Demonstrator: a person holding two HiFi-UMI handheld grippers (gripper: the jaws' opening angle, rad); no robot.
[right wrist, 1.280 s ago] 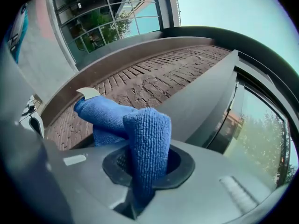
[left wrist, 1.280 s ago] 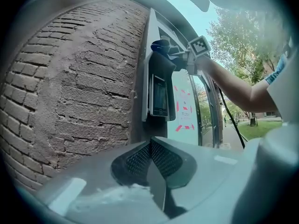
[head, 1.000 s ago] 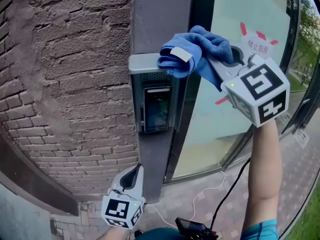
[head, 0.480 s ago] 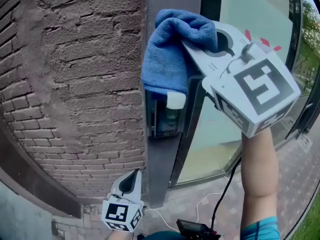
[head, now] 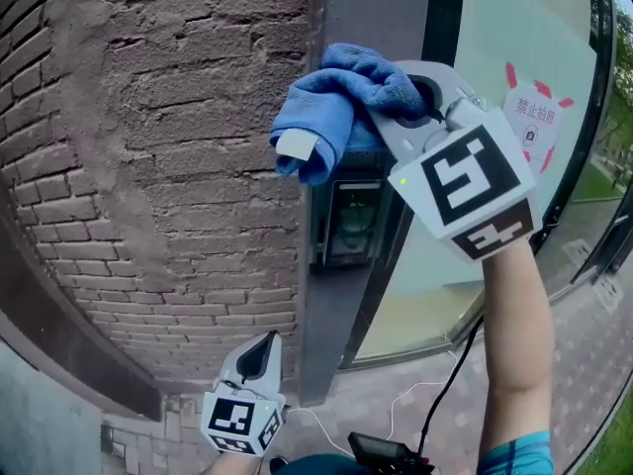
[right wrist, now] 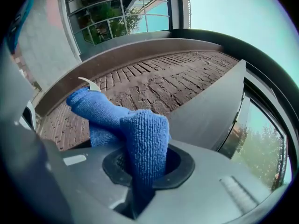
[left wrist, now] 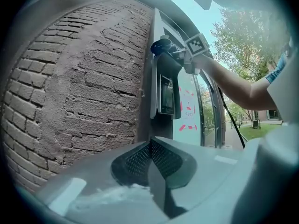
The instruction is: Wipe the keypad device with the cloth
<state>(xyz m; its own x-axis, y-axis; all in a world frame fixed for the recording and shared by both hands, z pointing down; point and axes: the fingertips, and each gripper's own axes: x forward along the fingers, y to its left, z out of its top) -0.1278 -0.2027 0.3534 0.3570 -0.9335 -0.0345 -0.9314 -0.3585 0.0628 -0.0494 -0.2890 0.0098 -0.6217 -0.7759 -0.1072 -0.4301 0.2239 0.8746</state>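
Note:
The keypad device (head: 352,222) is a dark unit with a screen, mounted on a grey pillar (head: 336,295) beside the brick wall. My right gripper (head: 384,119) is shut on a blue cloth (head: 331,105), which is bunched over the device's top and hides it. The cloth's white tag (head: 296,144) hangs at the left. In the right gripper view the cloth (right wrist: 140,136) rises from between the shut jaws. My left gripper (head: 265,344) hangs low below the device, shut and empty. Its own view shows the device (left wrist: 167,94) and the cloth (left wrist: 160,45) from below.
A rough brick wall (head: 158,166) fills the left. Right of the pillar is a glass pane (head: 495,137) with a red and white sticker (head: 535,112). A white cable (head: 406,389) lies on the paved ground below.
The right gripper carried the cloth from the device's top down over its face, then back up toward its top left. The left gripper stayed low and shut.

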